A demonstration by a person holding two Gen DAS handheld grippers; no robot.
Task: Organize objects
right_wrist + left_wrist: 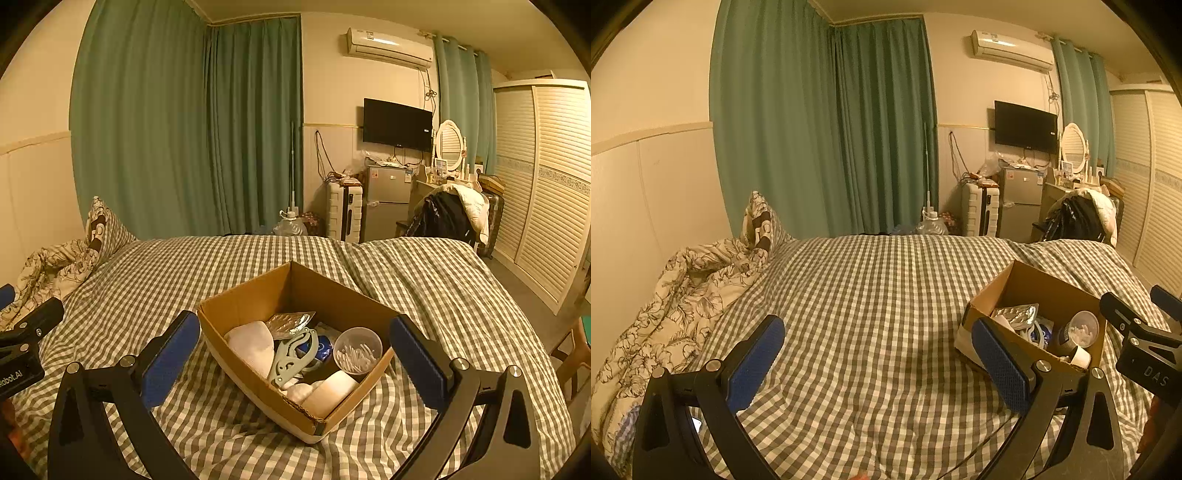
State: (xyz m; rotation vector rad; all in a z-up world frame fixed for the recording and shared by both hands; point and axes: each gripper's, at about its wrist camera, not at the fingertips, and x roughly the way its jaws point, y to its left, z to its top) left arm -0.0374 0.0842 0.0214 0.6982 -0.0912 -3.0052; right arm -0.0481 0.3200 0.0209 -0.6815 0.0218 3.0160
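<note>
We see the cardboard box [295, 354] sitting on the checked bedspread [258, 258], directly ahead of the right tongs [295, 360], whose jaws stand wide apart and empty on either side of it without touching. Inside lie a white cloth [253, 345], a pale green hanger [295, 356], a clear tub of cotton swabs [357, 350] and a foil packet [291, 321]. The left tongs [879, 363] are released too, over bare bedspread, with the box just beside their right finger [1001, 369].

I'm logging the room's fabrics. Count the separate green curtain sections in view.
2. A wide green curtain covers the far corner left of the TV; a narrow one hangs right of it, beside the wardrobe. None seems hidden.
</note>
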